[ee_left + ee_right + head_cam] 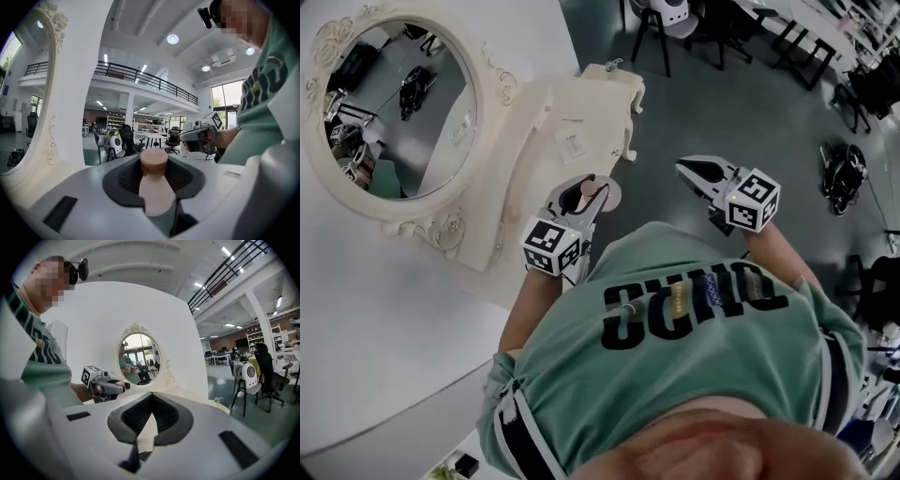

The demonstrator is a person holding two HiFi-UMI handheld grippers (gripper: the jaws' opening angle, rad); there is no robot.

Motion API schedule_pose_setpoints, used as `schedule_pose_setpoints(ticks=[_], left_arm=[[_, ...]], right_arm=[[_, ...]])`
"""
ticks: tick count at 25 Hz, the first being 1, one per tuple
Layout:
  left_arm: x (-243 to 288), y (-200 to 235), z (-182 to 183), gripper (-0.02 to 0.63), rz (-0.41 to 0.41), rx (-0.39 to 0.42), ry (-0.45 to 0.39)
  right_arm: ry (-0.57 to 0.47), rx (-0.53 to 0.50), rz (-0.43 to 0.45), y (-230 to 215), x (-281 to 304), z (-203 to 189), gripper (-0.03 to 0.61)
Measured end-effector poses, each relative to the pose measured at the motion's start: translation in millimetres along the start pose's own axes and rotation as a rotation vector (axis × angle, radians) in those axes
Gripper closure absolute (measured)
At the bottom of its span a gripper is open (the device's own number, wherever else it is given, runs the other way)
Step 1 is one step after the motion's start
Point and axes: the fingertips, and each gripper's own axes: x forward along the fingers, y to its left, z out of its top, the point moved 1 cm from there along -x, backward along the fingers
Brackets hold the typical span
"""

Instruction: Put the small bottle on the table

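Your left gripper (586, 190) pinches the small bottle (154, 187). Its fingers close on the pale body from both sides, and the tan cap stands up beyond the dark pads. The bottle's lower end drops out of sight behind the gripper's housing, and no label can be made out.

In the head view the bottle sits near the centre. The cream table (581, 112) lies at 12 o'clock from it and the oval mirror (394, 108) out at 10 o'clock. The bottle is up in the air, close to the table's near edge. Whether it hangs above the tabletop or above the grey floor (712, 103) you cannot tell from here.

Your right gripper (686, 169) is at 3 o'clock of the left one, well apart from it. Its fingers are pressed together at the tips with nothing between them.

Your green shirt (694, 347) covers both elbows and most of the lower frame. The table's legs are hidden under its top.

In the left gripper view the mirror is cut off at 9 o'clock. In the right gripper view the left gripper shows small at 9 o'clock, and there the bottle is too small to pick out.
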Motion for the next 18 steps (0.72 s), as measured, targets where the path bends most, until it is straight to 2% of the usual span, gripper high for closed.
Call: schedule_pose_setpoints(ticks=[8,18], left_arm=[[-5.2,41.7,-6.4,0.48,-0.021,-0.027,0.0],[11.6,71.2,-11.7,0.48,0.065,-0.051,0.012]], right_arm=[[0.03,0.001,-0.026,-11.4,41.6,8.9,0.584],[0.035,-0.01,0.078,-51.0,78.6,9.6,0.584]])
